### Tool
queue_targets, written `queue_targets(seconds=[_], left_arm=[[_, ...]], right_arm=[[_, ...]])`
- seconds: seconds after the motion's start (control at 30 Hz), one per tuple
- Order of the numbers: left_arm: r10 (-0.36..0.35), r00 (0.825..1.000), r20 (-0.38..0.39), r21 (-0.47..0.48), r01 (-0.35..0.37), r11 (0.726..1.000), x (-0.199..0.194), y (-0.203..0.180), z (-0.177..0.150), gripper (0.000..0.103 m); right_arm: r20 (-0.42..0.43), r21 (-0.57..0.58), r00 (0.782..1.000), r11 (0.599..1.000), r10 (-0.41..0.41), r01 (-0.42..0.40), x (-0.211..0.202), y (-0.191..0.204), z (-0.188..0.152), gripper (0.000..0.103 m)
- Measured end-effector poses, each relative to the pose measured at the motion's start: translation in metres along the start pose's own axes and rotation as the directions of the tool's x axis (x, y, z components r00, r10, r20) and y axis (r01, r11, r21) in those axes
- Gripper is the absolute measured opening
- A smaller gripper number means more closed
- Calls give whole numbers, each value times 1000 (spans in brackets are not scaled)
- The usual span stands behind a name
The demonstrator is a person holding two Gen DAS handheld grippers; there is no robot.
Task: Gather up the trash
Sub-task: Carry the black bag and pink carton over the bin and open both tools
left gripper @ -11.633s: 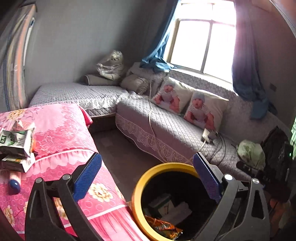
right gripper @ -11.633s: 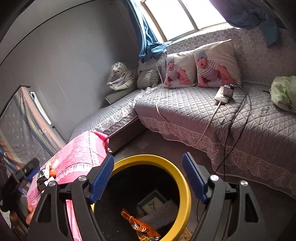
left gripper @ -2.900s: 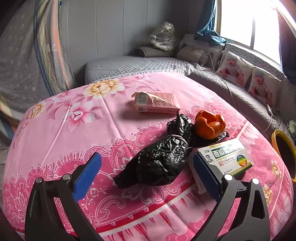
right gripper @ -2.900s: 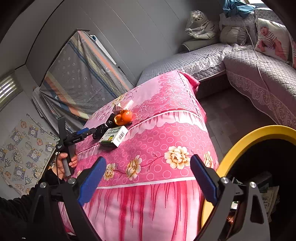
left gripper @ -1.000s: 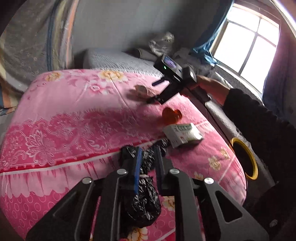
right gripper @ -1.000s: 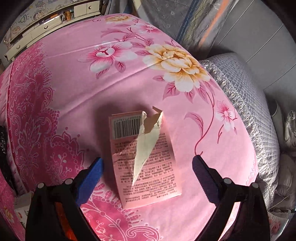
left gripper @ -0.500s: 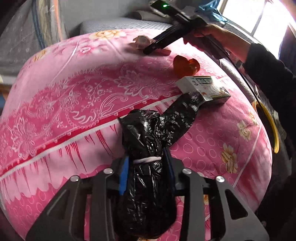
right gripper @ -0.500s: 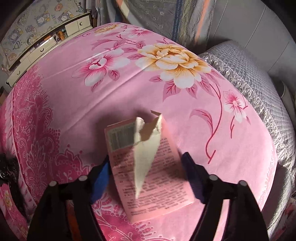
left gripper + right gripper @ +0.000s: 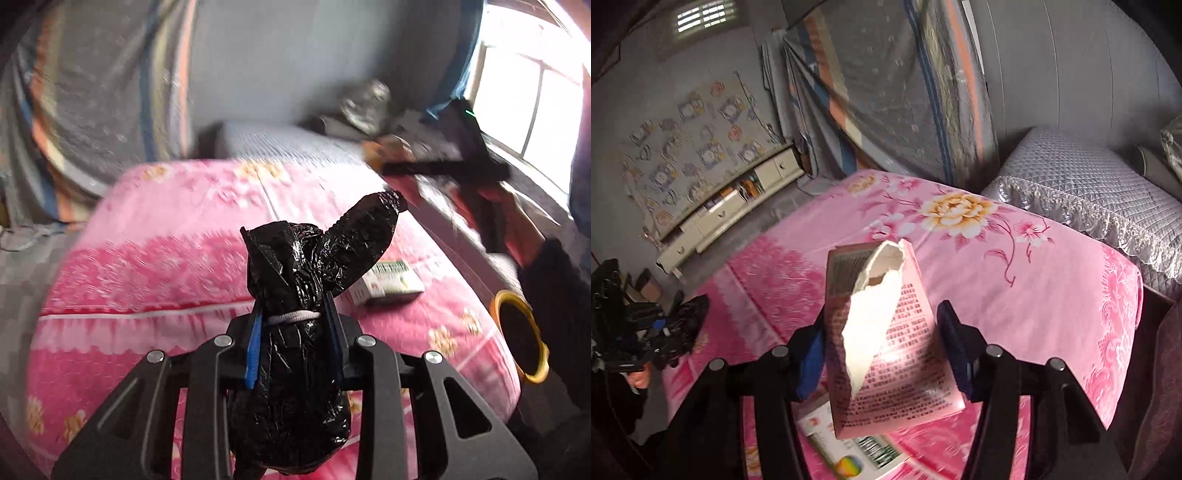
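Note:
My left gripper [image 9: 293, 343] is shut on a tied black plastic bag [image 9: 295, 314] and holds it up above the pink floral table [image 9: 177, 258]. My right gripper [image 9: 882, 354] is shut on a torn pink carton [image 9: 886, 339] and holds it above the same table [image 9: 1015, 288]. In the left wrist view the right gripper [image 9: 439, 162] shows blurred at the upper right with the carton at its tip. In the right wrist view the left gripper [image 9: 665, 332] with the black bag shows at the far left. A white and green medicine box [image 9: 388, 284] lies on the table; it also shows under the carton [image 9: 857, 454].
A yellow-rimmed black bin [image 9: 519, 343] stands on the floor to the right of the table. A grey quilted sofa [image 9: 1089, 184] runs behind the table. A folded mattress [image 9: 905, 92] leans on the wall. A white low cabinet [image 9: 731, 210] stands at the left.
Both grippers have lifted their loads off the table: the black bag has come up in the left, the pink carton has been gripped and raised in the right.

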State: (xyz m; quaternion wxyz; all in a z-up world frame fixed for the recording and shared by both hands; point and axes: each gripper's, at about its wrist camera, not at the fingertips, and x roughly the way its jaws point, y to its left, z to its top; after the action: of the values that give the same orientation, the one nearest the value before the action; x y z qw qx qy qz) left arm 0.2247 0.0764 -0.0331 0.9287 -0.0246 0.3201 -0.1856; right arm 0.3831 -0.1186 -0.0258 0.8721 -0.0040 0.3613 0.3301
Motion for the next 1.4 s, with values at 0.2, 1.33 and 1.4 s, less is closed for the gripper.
queue_targets(seconds=[0.2,1.33,1.4], left_arm=[[31,988,153,21,-34,999,-43,-64,12,27],[-385,917,107,449,301,841,-24,-361,3,28],[-397,913,97,455,315,833,-21,-370,1,28]], right_arm=[[141,97,986,990,92,-106,-89,33,-58,54],[337,618,799,757,-499,212,-348,13,-369,55],[322,628,785,740,-529,241,-352,14,-376,56]])
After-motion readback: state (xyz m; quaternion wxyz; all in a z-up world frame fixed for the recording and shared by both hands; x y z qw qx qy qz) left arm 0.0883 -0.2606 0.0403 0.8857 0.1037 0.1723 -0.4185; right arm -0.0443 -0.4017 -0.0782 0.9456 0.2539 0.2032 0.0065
